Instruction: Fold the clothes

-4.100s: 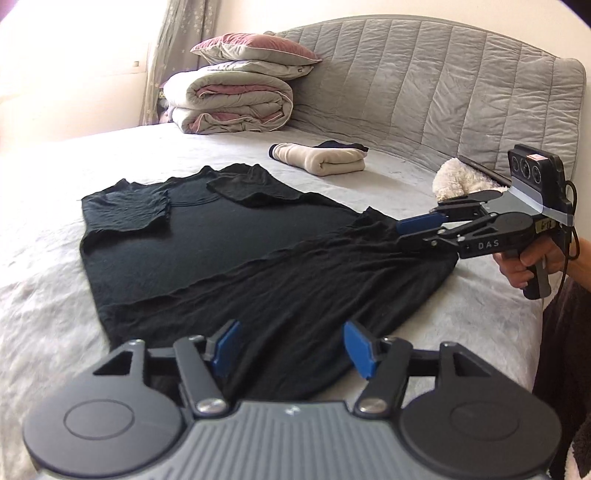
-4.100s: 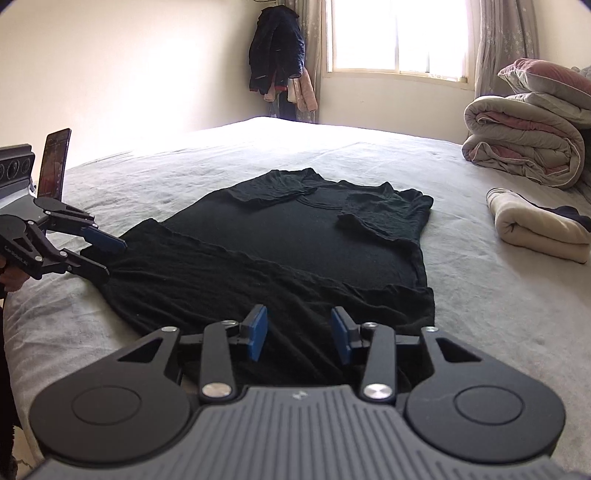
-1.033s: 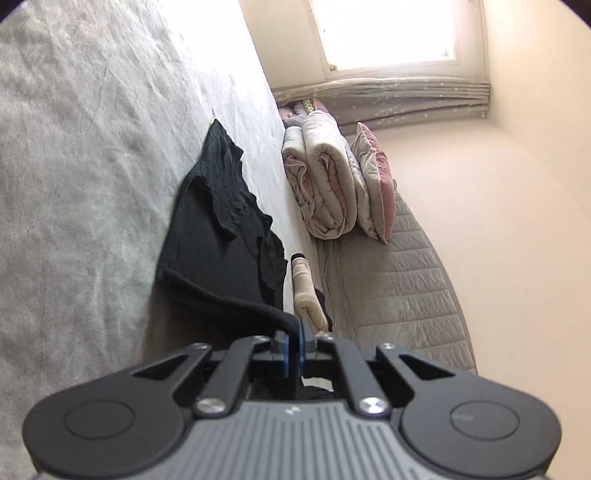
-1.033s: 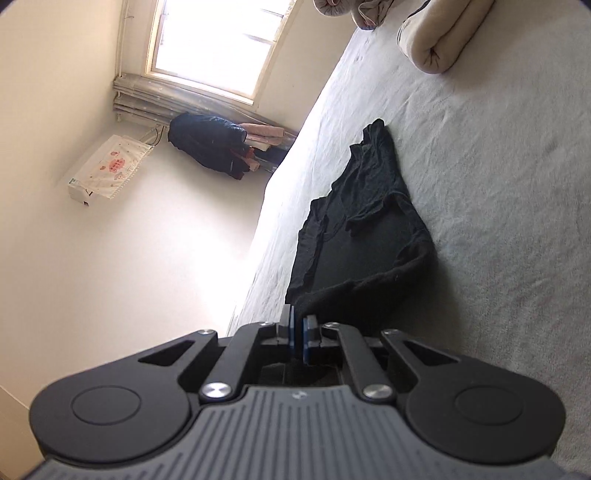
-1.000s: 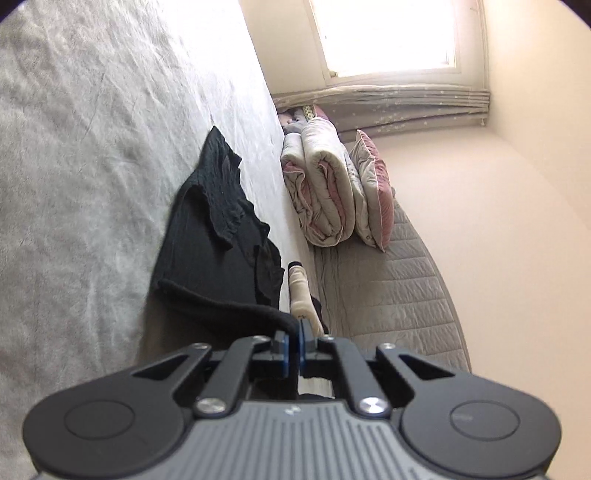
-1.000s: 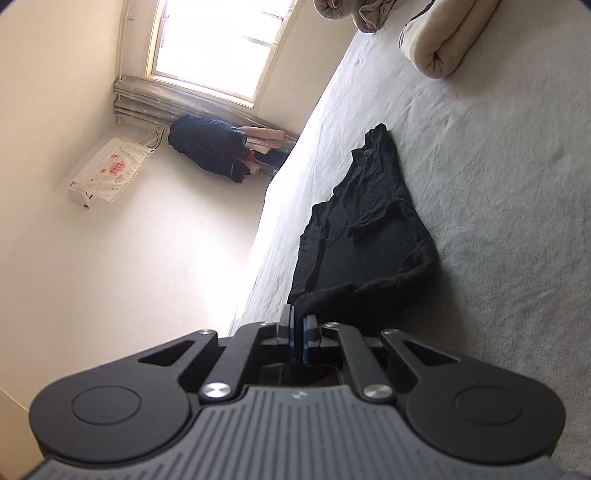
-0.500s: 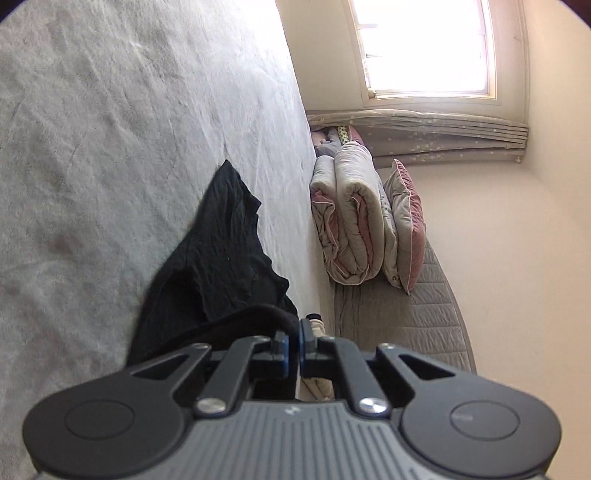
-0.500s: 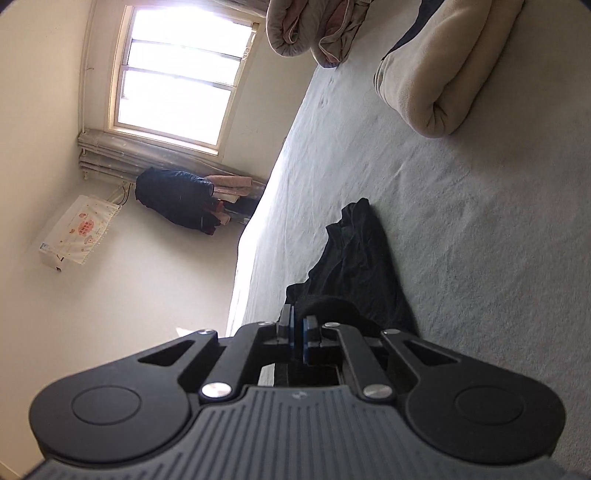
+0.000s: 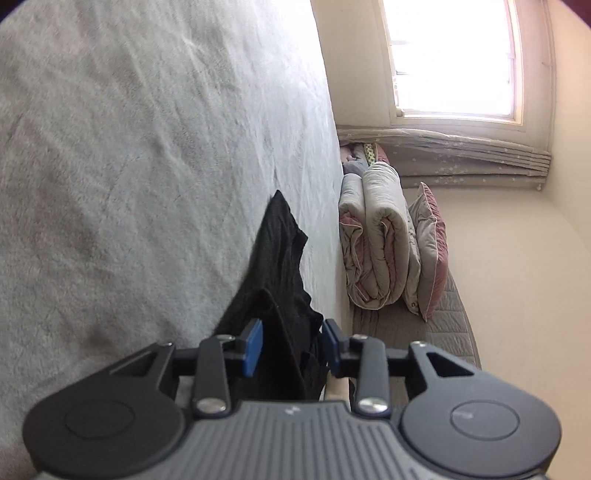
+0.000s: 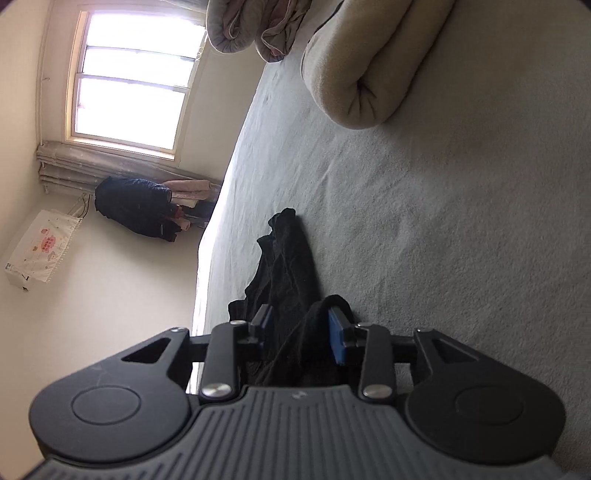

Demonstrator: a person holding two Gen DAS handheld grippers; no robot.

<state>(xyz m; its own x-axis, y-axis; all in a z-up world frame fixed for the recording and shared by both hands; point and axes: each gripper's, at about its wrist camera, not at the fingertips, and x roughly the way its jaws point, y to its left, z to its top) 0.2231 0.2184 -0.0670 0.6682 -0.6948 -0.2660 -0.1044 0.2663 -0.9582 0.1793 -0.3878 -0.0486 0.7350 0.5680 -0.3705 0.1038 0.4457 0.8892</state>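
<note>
The grey bed point(image 9: 140, 155) fills the left half of the left wrist view and the right half of the right wrist view point(image 10: 461, 229); both pictures are rolled sideways. A bright window point(image 9: 454, 55) sits at the upper right of the left view, and at the upper left of the right view point(image 10: 129, 81). Under it in the left view hangs a bunched curtain point(image 9: 461, 158). A padded headboard point(image 9: 417, 328) runs along the lower right of that view.

A folded quilt point(image 9: 373, 240) lies in the middle right of the left view, with a pink pillow point(image 9: 432, 251) against it. In the right view the quilt point(image 10: 251, 26) shows at the top centre. A rolled cream garment point(image 10: 369, 62) takes the upper right of that view, well apart from the black one.

Dark coats point(image 10: 136, 206) hang at the middle left of the right view, and a white wall unit point(image 10: 37, 251) sits further left and lower.

The black shirt point(image 9: 273, 266) lies bunched on the bed in the lower centre of both views point(image 10: 288, 258), running up from between the fingers.

The left gripper point(image 9: 291, 345) is at the bottom centre of its view, jaws opening, with the shirt between the blue pads point(image 9: 253, 347) and hiding the bed beyond. The pads stand clear of the cloth. The right gripper point(image 10: 303, 332) is the same, jaws opening; a fold of shirt drapes over its right-hand pad point(image 10: 337, 339), loose rather than pinched.
</note>
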